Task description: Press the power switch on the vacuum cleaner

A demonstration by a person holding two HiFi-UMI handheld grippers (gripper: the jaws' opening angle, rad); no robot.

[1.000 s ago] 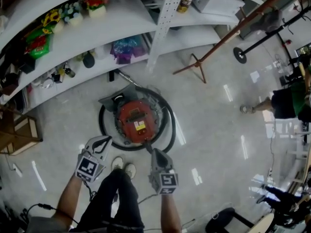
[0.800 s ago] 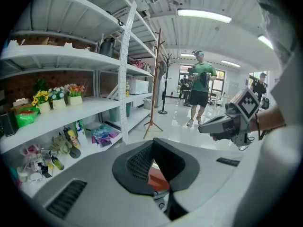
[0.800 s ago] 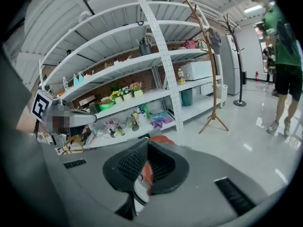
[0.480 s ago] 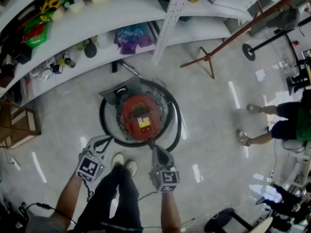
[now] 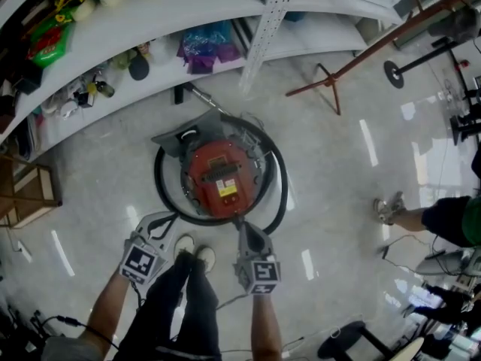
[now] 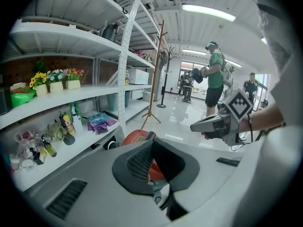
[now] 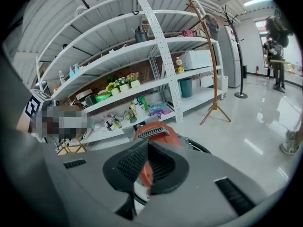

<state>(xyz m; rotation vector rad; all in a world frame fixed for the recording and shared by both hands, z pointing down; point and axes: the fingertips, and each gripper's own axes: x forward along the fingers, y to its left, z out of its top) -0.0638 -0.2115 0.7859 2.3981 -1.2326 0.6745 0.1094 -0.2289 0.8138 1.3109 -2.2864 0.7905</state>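
Canister vacuum cleaner (image 5: 222, 177), red-topped, standing on the floor (image 5: 338, 171) inside its looped black hose (image 5: 279, 180), just ahead of the person's feet. Right claw (image 5: 242, 227), jaws together and empty, hovers at the machine's near rim; left claw (image 5: 165, 216), likewise closed on nothing, hangs beside it. Power switch apparently not yet pressed: reach and press remain

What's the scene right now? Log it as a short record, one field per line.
target: red vacuum cleaner, standing on the floor beside the white shelves
hose: black, looped around the vacuum's body
left gripper: fingers together, empty, short of the vacuum
right gripper: fingers together, empty, tip at the vacuum's near edge in the head view
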